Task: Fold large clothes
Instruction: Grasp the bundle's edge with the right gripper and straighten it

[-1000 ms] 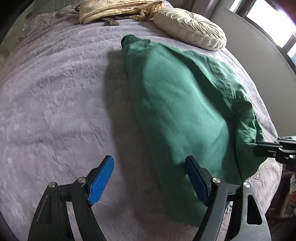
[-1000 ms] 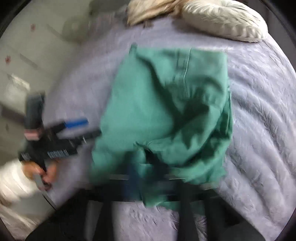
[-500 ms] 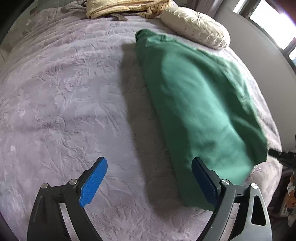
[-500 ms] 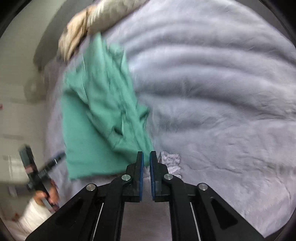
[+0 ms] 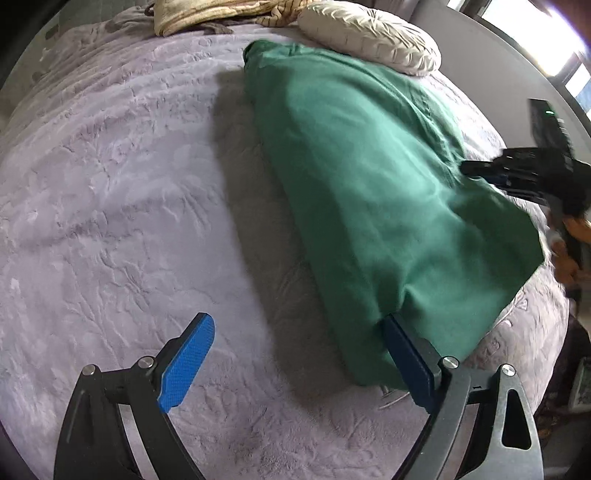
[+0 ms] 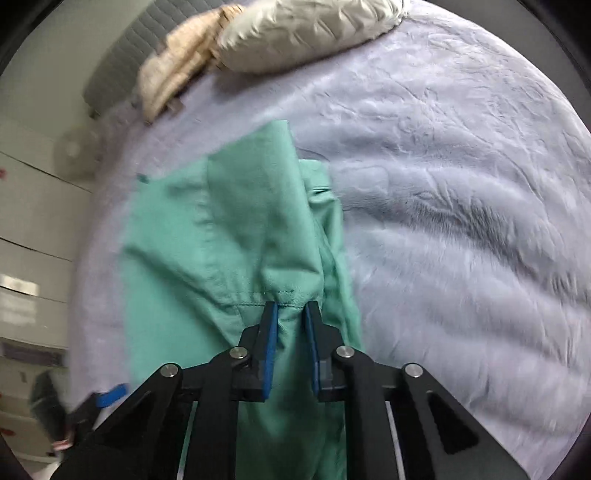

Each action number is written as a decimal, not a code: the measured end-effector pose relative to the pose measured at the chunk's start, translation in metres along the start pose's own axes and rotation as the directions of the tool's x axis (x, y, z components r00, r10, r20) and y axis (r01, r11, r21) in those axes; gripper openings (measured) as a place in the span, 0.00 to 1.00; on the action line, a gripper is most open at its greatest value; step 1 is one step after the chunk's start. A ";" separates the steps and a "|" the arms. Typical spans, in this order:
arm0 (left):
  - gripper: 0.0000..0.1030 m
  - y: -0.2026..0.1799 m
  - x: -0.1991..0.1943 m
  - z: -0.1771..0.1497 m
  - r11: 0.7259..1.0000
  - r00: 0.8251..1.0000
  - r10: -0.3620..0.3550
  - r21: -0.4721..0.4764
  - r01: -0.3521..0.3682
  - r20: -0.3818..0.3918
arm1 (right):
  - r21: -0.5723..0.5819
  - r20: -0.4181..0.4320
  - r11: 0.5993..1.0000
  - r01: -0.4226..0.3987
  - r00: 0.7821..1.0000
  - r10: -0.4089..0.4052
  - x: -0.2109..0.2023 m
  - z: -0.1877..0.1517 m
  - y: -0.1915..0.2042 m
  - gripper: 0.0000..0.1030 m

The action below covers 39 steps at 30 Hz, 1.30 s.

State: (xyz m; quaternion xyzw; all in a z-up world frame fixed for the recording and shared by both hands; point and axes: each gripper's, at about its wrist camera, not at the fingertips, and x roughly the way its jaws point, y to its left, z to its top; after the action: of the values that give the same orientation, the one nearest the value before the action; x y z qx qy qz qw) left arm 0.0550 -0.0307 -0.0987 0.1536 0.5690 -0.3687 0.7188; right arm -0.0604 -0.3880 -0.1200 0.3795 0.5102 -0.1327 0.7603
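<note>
A green garment (image 5: 369,184) lies folded lengthwise on the lilac bed cover (image 5: 110,184). My left gripper (image 5: 295,321) is open wide just above the cover, and its right finger (image 5: 402,350) sits against the garment's near corner with nothing gripped. In the right wrist view my right gripper (image 6: 290,308) points down at a seam of the garment (image 6: 221,240). Its jaws are opening and stand a little apart, with green cloth showing in the gap but not pinched. From the left wrist view the right gripper (image 5: 517,170) is blurred over the garment's right edge.
A cream round pillow (image 5: 369,37) and a beige striped blanket (image 5: 207,14) lie at the head of the bed. A person's hand (image 5: 576,236) holds the right gripper at the bed's right side. The left gripper (image 6: 107,398) shows blurred at lower left.
My right gripper let go of the lifted cloth, swung out over the bare cover, then came back over the garment with its jaws parting. The left gripper widened and moved closer to the garment's near corner.
</note>
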 end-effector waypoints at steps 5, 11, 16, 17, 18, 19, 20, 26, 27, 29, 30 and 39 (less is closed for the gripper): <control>0.91 0.002 0.006 -0.008 0.999 0.998 0.045 -0.015 -0.045 -0.032 | 0.081 0.001 0.994 -0.067 0.998 0.067 0.010 0.008 -0.025 0.11; 0.91 0.007 -0.006 -0.014 0.998 0.997 0.059 -0.032 -0.061 -0.042 | 0.114 0.070 0.983 -0.142 0.988 0.135 -0.048 -0.022 -0.008 0.16; 0.91 0.015 -0.001 -0.025 0.995 0.992 0.092 -0.026 -0.095 -0.086 | -0.046 0.043 0.991 -0.126 0.991 0.128 -0.071 -0.067 0.032 0.16; 0.91 0.016 -0.001 -0.026 0.995 0.991 0.095 -0.035 -0.098 -0.094 | -0.059 0.028 0.996 -0.074 0.997 0.076 -0.066 -0.075 0.033 0.16; 0.91 0.016 -0.002 -0.028 0.994 0.991 0.095 -0.042 -0.099 -0.097 | -0.061 0.022 0.998 -0.024 0.999 0.025 -0.061 -0.080 0.030 0.16; 0.91 0.017 -0.003 -0.029 0.994 0.991 0.095 -0.050 -0.100 -0.099 | -0.033 0.010 0.999 0.016 1.000 -0.016 -0.052 -0.085 0.017 0.15; 0.91 0.018 -0.005 -0.030 0.993 0.990 0.097 -0.056 -0.104 -0.102 | 0.012 -0.003 1.000 0.014 1.000 -0.013 -0.044 -0.089 0.004 0.11; 0.91 0.024 -0.015 -0.036 0.991 0.986 0.115 -0.060 -0.123 -0.118 | 0.220 -0.001 0.974 -0.057 0.998 0.059 -0.052 -0.116 -0.043 0.04; 0.91 0.026 -0.018 -0.037 0.990 0.986 0.119 -0.062 -0.127 -0.120 | 0.232 0.003 0.972 -0.041 0.999 0.041 -0.059 -0.121 -0.045 0.08; 0.91 0.028 -0.022 -0.038 0.989 0.985 0.125 -0.066 -0.133 -0.121 | 0.264 0.019 0.963 -0.049 0.999 0.046 -0.069 -0.123 -0.047 0.08; 0.91 0.029 -0.026 -0.038 0.989 0.985 0.124 -0.069 -0.133 -0.121 | 0.271 0.025 0.961 -0.050 0.999 0.044 -0.071 -0.122 -0.045 0.08; 0.91 0.017 -0.028 -0.025 0.979 0.975 0.194 -0.038 -0.199 -0.109 | 0.268 0.055 0.961 -0.064 0.997 0.051 -0.086 -0.128 -0.031 0.44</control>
State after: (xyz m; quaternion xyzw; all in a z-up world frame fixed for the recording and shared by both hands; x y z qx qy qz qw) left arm 0.0475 0.0066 -0.0840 0.2107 0.5966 -0.2734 0.7245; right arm -0.2037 -0.3337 -0.0829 0.4910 0.4578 -0.1877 0.7171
